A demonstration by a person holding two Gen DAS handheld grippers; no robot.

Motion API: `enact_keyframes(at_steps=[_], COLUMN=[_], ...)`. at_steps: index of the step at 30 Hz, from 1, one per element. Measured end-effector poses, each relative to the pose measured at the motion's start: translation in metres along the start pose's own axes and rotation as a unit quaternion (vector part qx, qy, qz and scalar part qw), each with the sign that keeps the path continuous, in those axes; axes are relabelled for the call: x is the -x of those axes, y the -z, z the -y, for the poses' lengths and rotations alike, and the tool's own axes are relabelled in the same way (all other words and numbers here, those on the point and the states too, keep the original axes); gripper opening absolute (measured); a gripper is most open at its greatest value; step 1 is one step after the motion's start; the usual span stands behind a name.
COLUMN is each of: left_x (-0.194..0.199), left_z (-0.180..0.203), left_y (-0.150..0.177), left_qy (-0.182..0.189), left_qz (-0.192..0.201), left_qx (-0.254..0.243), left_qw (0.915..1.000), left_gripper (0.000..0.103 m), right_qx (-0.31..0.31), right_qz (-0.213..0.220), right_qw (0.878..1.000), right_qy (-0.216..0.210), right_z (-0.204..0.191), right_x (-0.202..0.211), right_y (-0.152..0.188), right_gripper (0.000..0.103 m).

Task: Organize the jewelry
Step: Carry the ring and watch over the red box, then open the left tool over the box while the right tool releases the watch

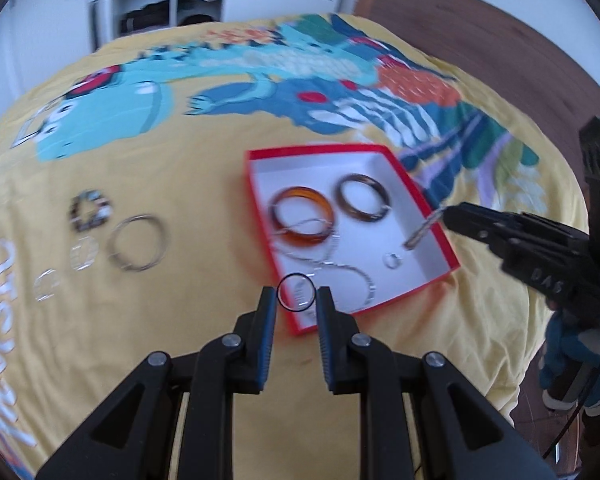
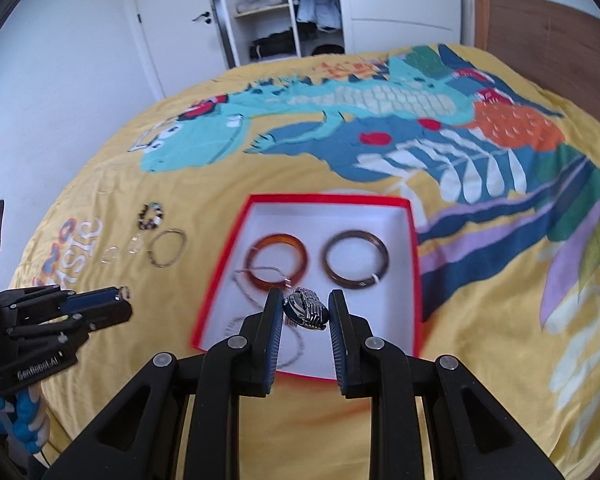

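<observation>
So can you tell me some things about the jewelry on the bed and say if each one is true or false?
1. The left claw holds a thin ring. True.
2. The right claw is empty. False: it grips a chunky silver ring.
3. Two bangles lie in the red box. True: an amber bangle and a brown bangle.
4. The box sits on a wooden table. False: it rests on a yellow bedspread.
5. All the jewelry is already in the box. False: a silver bangle and a beaded bracelet lie on the bedspread outside the box.
</observation>
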State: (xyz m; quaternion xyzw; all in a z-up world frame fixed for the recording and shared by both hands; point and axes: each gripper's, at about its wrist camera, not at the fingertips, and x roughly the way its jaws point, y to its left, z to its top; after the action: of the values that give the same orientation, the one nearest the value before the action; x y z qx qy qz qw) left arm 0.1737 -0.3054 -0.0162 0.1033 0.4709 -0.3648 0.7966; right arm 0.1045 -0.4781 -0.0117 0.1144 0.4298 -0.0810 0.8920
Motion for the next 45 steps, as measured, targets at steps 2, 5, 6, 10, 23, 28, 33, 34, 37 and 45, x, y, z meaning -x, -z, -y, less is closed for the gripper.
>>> enact_keyframes(at_steps=[2, 5, 6, 10, 23, 28, 33, 34, 37, 45], left_x=[-0.018, -0.041, -0.049, -0.074, -0.106, -0.108, -0.106, -0.105, -0.101, -0.065], left_z=[0.012, 0.023, 0.025, 0.027, 0.019, 0.020, 0.019, 0.019, 0.019, 0.029], left_y=[-0.004, -0.008, -0.008, -0.009, 0.001, 0.003, 0.001, 0.001, 0.001, -0.007], left_qy=[0.003, 0.003, 0.002, -0.001, -0.010, -0.012, -0.009, -0.009, -0.007, 0.007], left_qz=[-0.011, -0.027, -0.032, -0.054, -0.087, -0.089, -0.092, -0.092, -0.094, -0.069], left_qx=[-0.009, -0.017, -0.018, -0.015, -0.009, -0.009, -0.003, -0.002, 0.002, 0.001], left_qw=[0.9999, 0.9995, 0.9993, 0.9984, 0.9961, 0.9959, 0.9957, 0.9957, 0.9956, 0.9976], left_gripper=[0.019, 0.019, 0.019, 0.019, 0.019, 0.020, 0.020, 0.020, 0.020, 0.020], right_qx=[-0.004, -0.011, -0.013, -0.023, -0.015, -0.007, -0.012, -0.013, -0.015, -0.024], right_qz=[-0.012, -0.026, -0.030, -0.044, -0.082, -0.092, -0.092, -0.091, -0.085, -0.055], right_qw=[1.000, 1.000, 0.999, 0.999, 0.996, 0.996, 0.996, 0.996, 0.996, 0.998], right_qy=[0.001, 0.002, 0.002, -0.002, 0.000, 0.009, 0.015, 0.016, 0.017, 0.024], right_z=[0.011, 0.022, 0.025, 0.035, 0.036, 0.035, 0.038, 0.038, 0.038, 0.037], right_x=[-0.012, -0.025, -0.029, -0.042, -0.073, -0.075, -0.072, -0.069, -0.061, -0.018], right_y=[0.005, 0.013, 0.014, 0.023, 0.037, 0.040, 0.040, 0.040, 0.041, 0.038], right_gripper=[0.022, 0.022, 0.022, 0.022, 0.022, 0.022, 0.023, 0.024, 0.028, 0.034])
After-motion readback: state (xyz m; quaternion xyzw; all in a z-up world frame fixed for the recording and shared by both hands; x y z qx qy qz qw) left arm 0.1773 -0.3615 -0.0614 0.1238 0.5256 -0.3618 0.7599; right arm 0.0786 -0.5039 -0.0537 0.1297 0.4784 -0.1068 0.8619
